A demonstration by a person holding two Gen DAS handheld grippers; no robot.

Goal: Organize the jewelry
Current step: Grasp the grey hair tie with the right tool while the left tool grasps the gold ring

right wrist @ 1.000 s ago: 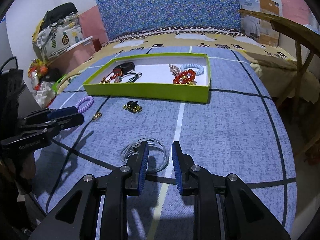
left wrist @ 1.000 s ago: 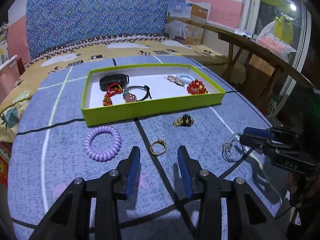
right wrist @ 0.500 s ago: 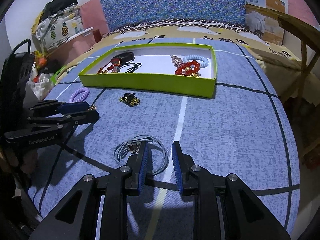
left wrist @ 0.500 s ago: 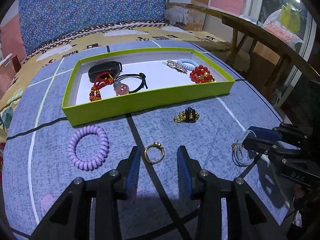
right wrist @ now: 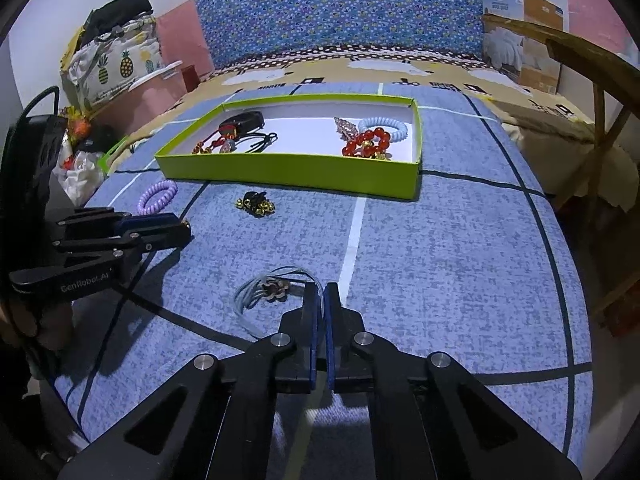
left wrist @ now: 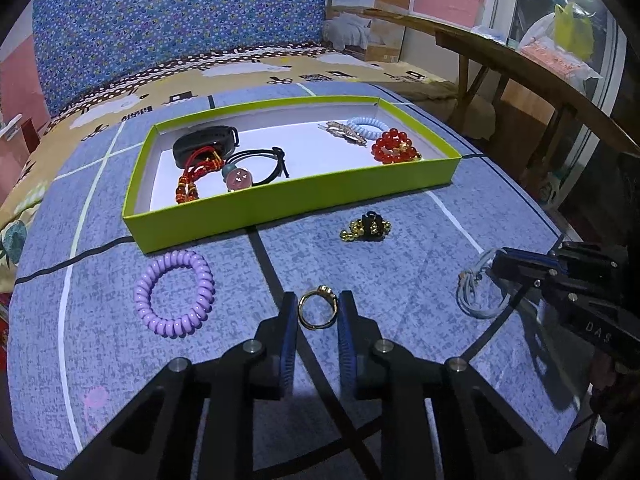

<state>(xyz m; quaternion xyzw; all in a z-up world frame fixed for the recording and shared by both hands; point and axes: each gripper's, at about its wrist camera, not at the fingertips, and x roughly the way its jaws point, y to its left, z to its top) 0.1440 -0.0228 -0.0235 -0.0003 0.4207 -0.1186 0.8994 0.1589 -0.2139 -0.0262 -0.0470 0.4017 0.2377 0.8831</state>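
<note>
A lime-green tray [left wrist: 304, 196] [right wrist: 288, 168] lies on the blue cloth and holds several pieces of jewelry. My left gripper [left wrist: 318, 312] is open, low on the cloth, with a gold ring [left wrist: 317, 311] lying between its fingers. My right gripper [right wrist: 321, 300] is shut on the strands of a light-blue cord hair tie [right wrist: 260, 298] with a brown flower charm; it shows in the left wrist view [left wrist: 474, 292] too. A purple coil hair tie [left wrist: 174, 293] [right wrist: 157, 197] and a black-and-gold bell charm [left wrist: 366, 229] [right wrist: 256, 203] lie in front of the tray.
The cloth-covered bed has a patterned blue headboard [left wrist: 180, 24] behind. A wooden table [left wrist: 516, 64] stands at the right, a cardboard box [left wrist: 368, 20] at the back. Bags [right wrist: 116, 56] are piled to the left of the bed.
My left gripper moved forward and narrowed until the gold ring lay between its fingers. My right gripper closed on the blue cord hair tie.
</note>
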